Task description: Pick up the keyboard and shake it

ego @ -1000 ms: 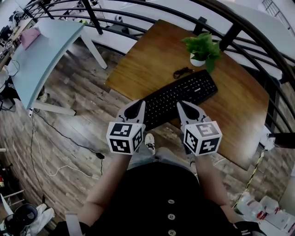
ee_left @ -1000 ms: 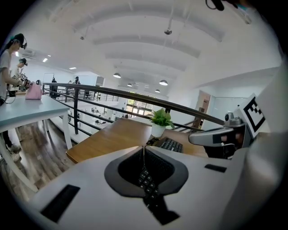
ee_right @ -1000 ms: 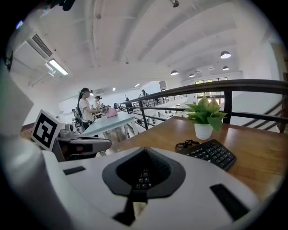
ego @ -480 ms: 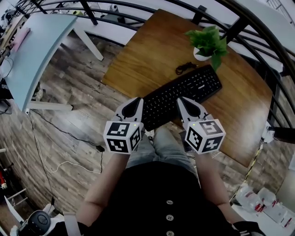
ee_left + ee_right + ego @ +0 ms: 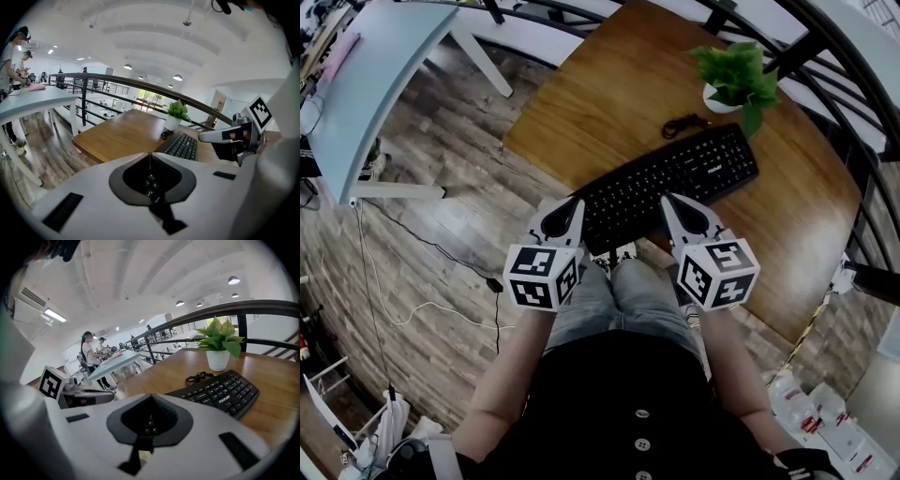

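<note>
Keyboard (image 5: 670, 187): laid slantwise on the counter (image 5: 600, 103), just ahead.
Left hand-held gripper (image 5: 570, 208): closed, empty, at its near end.
Right hand-held gripper (image 5: 671, 204): closed, empty, by its middle.

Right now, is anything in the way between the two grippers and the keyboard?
Nothing visible. The left gripper and right gripper, both shut, are at the near edge of the keyboard. The plant and cable lie beyond its far edge.

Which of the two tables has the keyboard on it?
The brown wooden table: the black keyboard lies there, near a potted plant. The pale blue table off to the left has none.
</note>
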`<state>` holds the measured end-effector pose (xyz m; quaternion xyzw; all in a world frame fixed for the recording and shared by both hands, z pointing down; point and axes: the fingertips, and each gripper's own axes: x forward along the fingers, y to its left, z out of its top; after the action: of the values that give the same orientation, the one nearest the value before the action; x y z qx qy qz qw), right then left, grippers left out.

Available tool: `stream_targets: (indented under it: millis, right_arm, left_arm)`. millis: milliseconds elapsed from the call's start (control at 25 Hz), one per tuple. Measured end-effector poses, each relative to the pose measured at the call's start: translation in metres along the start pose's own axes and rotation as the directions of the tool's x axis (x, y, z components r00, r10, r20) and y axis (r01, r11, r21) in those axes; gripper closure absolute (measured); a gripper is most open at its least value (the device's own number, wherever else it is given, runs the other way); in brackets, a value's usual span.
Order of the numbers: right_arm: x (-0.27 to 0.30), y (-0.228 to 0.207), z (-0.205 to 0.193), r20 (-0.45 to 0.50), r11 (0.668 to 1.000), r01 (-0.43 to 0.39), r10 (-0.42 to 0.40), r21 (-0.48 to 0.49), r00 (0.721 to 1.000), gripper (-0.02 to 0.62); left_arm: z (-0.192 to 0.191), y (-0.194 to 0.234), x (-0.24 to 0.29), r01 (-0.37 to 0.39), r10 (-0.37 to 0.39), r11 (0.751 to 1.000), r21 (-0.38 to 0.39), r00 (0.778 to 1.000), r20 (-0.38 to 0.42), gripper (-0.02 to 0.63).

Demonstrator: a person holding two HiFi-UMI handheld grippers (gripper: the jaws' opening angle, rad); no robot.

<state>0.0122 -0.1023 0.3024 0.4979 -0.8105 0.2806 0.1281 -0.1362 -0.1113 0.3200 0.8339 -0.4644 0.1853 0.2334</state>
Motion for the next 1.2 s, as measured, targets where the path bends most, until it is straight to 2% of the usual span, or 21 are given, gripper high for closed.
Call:
stream_targets:
  millis: [280, 440, 680, 760, 840, 960, 1040, 1200]
  right_arm:
    - [0.006, -0.003, -0.023, -0.069, 1.000, -0.024, 0.023, -0.014, 0.997, 0.568]
    - [0.007, -0.005, -0.030, -0.071, 1.000, -0.013, 0.011, -0.028, 0.997, 0.568]
    - [0.008, -0.014, -0.037, -0.063, 0.999, 0.016, -0.018, -0.033, 0.998, 0.568]
    - [0.008, -0.019, -0.040, -0.065, 0.999, 0.024, -0.026, -0.028, 0.998, 0.568]
    - [0.007, -0.023, -0.043, -0.067, 0.999, 0.034, -0.036, -0.022, 0.997, 0.568]
    - [0.004, -0.029, -0.046, -0.070, 0.999, 0.047, -0.048, -0.014, 0.996, 0.568]
    - [0.002, -0.033, -0.049, -0.074, 0.998, 0.055, -0.055, -0.009, 0.996, 0.568]
    - [0.002, -0.041, -0.054, -0.085, 0.998, 0.069, -0.069, 0.000, 0.994, 0.568]
  left_arm:
    - [-0.021, 0.005, -0.004, -0.037, 0.036, 0.998, -0.047, 0.999, -0.033, 0.583]
    - [-0.037, 0.012, -0.007, -0.067, 0.065, 0.997, -0.047, 0.997, -0.053, 0.583]
    - [-0.062, 0.027, -0.005, -0.080, 0.070, 0.991, -0.105, 0.993, -0.096, 0.583]
    - [-0.070, 0.028, -0.002, -0.066, 0.049, 0.985, -0.157, 0.993, -0.109, 0.581]
    - [-0.075, 0.030, 0.000, -0.048, 0.022, 0.964, -0.262, 0.995, -0.099, 0.569]
    - [-0.082, 0.027, 0.003, 0.008, -0.043, 0.898, -0.439, 0.997, -0.069, 0.434]
    - [-0.085, 0.021, 0.006, 0.056, -0.094, 0.860, -0.507, 0.994, -0.051, 0.381]
    - [-0.092, 0.009, 0.015, 0.126, -0.174, 0.794, -0.595, 0.985, -0.023, 0.337]
